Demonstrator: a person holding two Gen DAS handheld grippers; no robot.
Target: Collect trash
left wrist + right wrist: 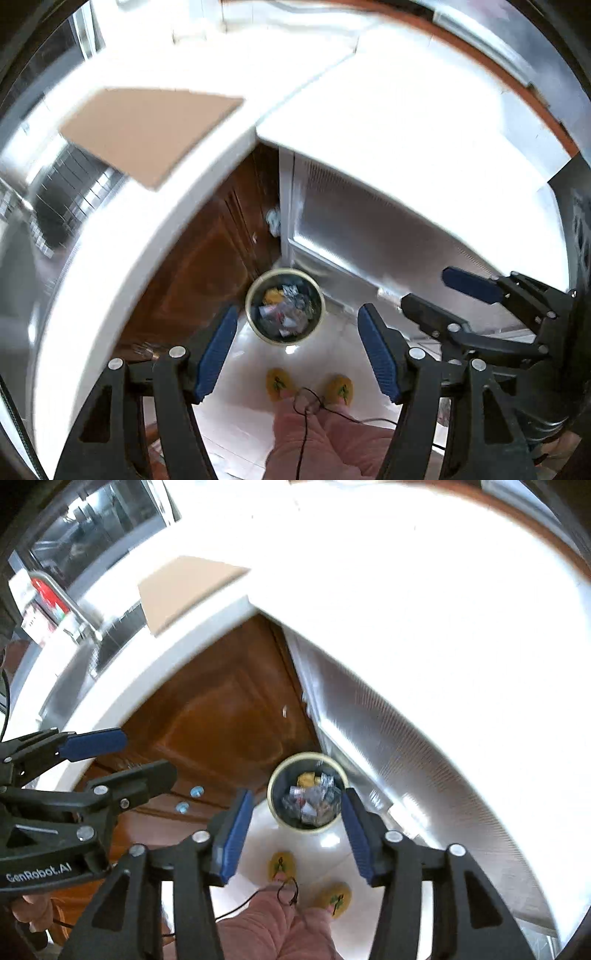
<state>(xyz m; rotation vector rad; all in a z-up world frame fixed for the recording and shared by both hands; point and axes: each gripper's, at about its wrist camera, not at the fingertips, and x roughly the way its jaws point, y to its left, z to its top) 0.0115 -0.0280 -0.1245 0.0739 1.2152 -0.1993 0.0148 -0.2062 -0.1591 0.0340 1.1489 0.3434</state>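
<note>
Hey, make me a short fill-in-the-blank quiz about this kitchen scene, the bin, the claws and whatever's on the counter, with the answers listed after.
1. The round trash bin on the floor holds crumpled ____.
2. Both the left claw and the right claw have nothing between their blue pads and stand ____.
3. The person's slippers below the bin are ____ in colour.
4. A flat piece of ____ lies on the white countertop.

Missing words: trash; open; yellow; cardboard

"GenRobot.AI" in white on black body of left gripper (122, 760).
</note>
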